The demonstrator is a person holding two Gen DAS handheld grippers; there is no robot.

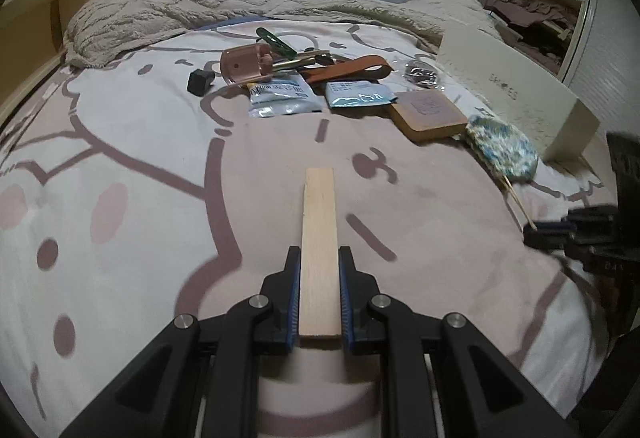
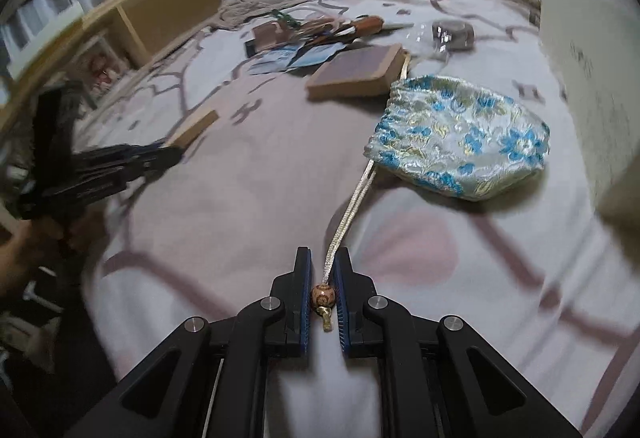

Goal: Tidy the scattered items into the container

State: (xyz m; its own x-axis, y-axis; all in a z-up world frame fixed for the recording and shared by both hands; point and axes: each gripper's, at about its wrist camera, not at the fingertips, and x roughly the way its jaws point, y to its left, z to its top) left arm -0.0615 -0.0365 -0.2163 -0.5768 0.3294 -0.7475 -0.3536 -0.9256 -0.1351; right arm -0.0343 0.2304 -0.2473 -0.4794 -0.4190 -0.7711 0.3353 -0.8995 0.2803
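Drawstring pouch (image 2: 460, 138) ahead of right claw (image 2: 323, 270) (cord pinched).

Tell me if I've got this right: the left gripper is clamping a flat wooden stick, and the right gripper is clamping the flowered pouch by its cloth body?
Not quite. The right gripper clamps the drawstring at its wooden bead, not the cloth; the flowered pouch lies ahead on the bedspread, as the right wrist view shows. The left gripper does clamp the flat wooden stick.

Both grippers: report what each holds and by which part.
The left gripper clamps a wooden strip at its near end. The right gripper pinches the pouch's cord at its bead.
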